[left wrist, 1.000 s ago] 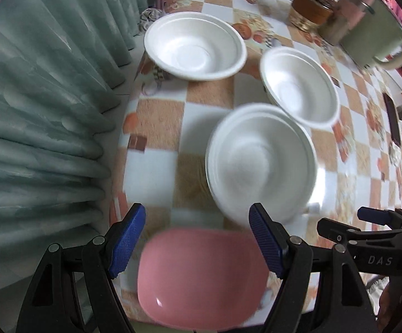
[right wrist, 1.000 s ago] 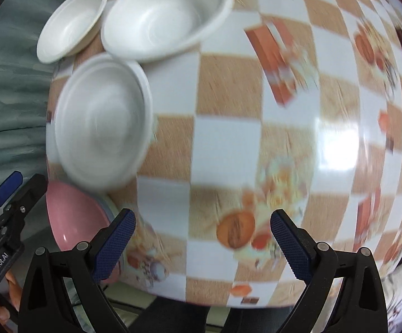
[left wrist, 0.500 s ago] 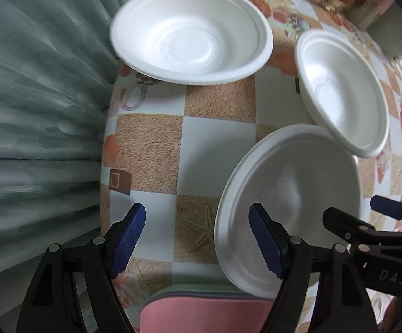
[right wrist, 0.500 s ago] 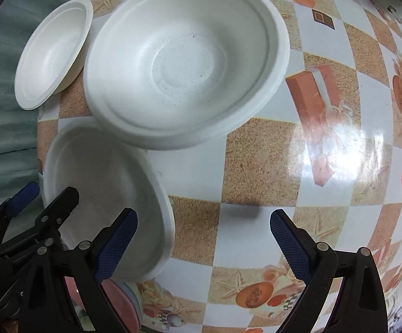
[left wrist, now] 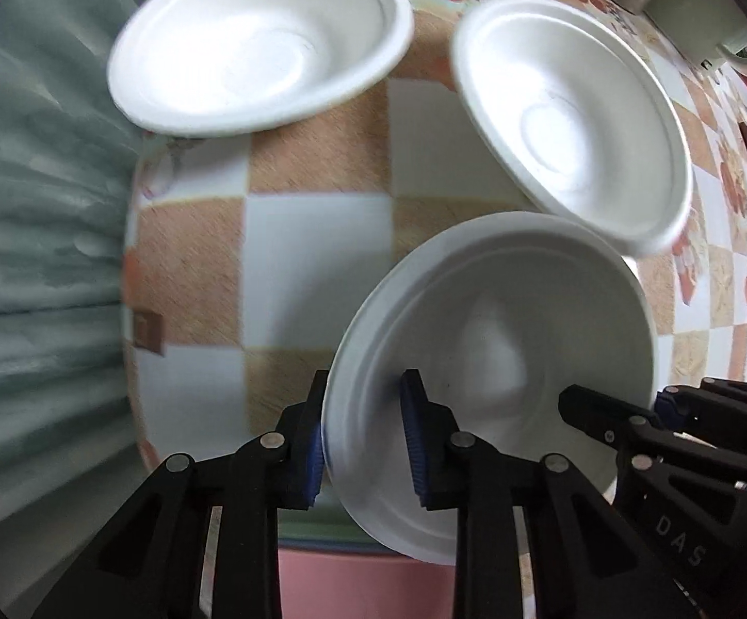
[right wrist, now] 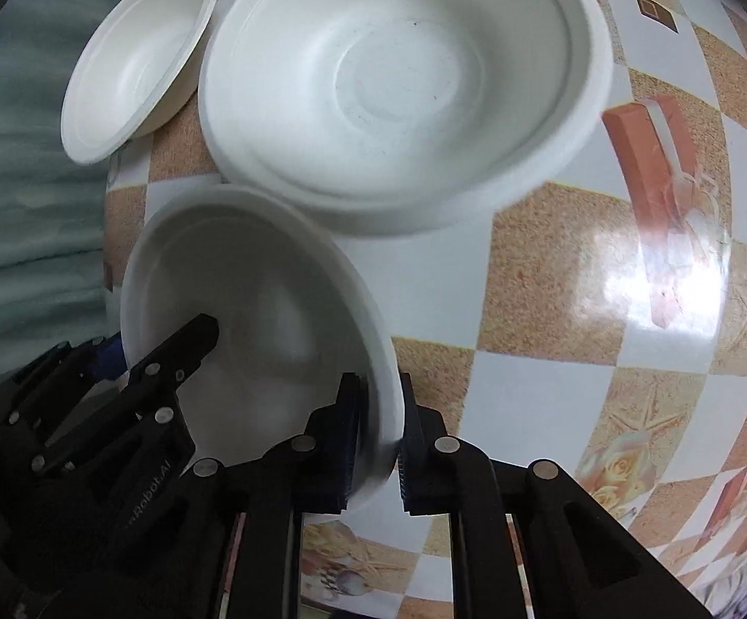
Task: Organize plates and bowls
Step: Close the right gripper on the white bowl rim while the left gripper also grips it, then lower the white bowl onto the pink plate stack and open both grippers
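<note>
Soft daylight, white glare on the glossy tablecloth (right wrist: 678, 278), motion-blurred far bowls (left wrist: 260, 41), strong fisheye bending at edges.

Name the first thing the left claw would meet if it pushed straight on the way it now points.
The near white foam bowl: the left claw is closing with that rim between its pads. Beyond the rim, probably the checked tablecloth; depth is unclear.

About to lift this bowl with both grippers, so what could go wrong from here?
1. Both the left gripper and the right gripper pinch only the thin rim of the near white bowl; uneven lifting could bend or tear it.
2. The middle bowl overlaps its far rim and could get dragged along.
3. The pink plate lies just beneath.
</note>
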The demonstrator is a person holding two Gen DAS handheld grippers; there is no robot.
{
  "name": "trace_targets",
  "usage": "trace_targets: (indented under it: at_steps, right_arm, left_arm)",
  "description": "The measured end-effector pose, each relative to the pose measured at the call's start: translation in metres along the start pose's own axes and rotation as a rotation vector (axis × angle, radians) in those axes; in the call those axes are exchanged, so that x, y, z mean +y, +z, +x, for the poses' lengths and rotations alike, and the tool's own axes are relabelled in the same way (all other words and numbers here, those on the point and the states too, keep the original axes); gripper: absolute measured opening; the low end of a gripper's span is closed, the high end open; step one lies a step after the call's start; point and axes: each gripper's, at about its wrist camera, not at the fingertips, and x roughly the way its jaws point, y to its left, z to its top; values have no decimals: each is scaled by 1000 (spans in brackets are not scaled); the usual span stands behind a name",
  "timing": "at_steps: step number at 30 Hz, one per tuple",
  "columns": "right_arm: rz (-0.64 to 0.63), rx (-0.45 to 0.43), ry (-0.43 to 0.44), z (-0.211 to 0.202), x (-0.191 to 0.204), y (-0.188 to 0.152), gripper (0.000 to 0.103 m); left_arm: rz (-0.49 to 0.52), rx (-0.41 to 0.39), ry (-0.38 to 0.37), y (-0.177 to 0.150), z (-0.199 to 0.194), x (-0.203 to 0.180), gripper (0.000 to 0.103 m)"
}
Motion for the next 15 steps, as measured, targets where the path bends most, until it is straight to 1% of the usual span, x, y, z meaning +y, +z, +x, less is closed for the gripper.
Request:
trace_targets:
  at_steps: [3,6,12,15]
  right_arm:
    - [-24,4,-20,-3,-8,-13,14]
    - [4,12,-22,-5,-26,-27,14]
    - [80,5,-30,-17,-73,-56,14]
    - [120,-8,-42,-16,-114,-77,15]
  left_arm:
    - [51,0,8,-13,-2,-24,29]
    - [104,1,11,-24,-4,-52,29]
    - [215,13,-20,-40,-5,-111,29]
    - [268,18,-40,-47,-7,-140,29]
